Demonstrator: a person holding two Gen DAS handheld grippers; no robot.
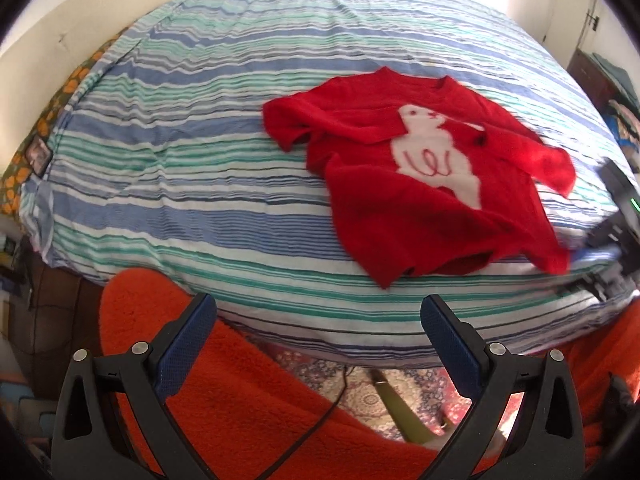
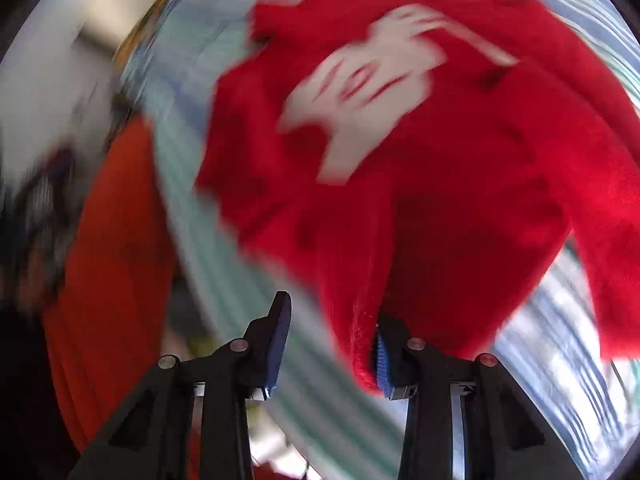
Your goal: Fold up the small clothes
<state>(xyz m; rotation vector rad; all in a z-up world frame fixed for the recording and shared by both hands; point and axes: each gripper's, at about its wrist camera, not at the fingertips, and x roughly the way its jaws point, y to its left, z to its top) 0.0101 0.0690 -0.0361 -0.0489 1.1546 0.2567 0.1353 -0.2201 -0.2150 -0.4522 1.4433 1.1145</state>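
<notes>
Left wrist view: rumpled red sweater (image 1: pixel 424 176), white bird motif, on striped bed (image 1: pixel 180 184); left gripper (image 1: pixel 318 320) released.

Sweater (image 1: pixel 420 176): lies on the bed (image 1: pixel 200 168), toward 2 o'clock from the left gripper (image 1: pixel 318 344).
Left gripper: off the bed's near edge, above the blanket (image 1: pixel 240 392).
Right gripper (image 2: pixel 332 344): at the sweater's hem, cloth draped over its right finger (image 2: pixel 386 364).
Cable (image 1: pixel 320 416): over the blanket, at 6 o'clock.

View heavily motion-blurred | right gripper (image 2: pixel 330 344) jaws parted, red sweater (image 2: pixel 460 184) hem draped against the right finger's blue pad (image 2: pixel 382 364) | white animal figure (image 2: pixel 360 92) faces up | striped bedsheet (image 2: pixel 240 272) beneath, orange blanket (image 2: pixel 116 260) at left
</notes>
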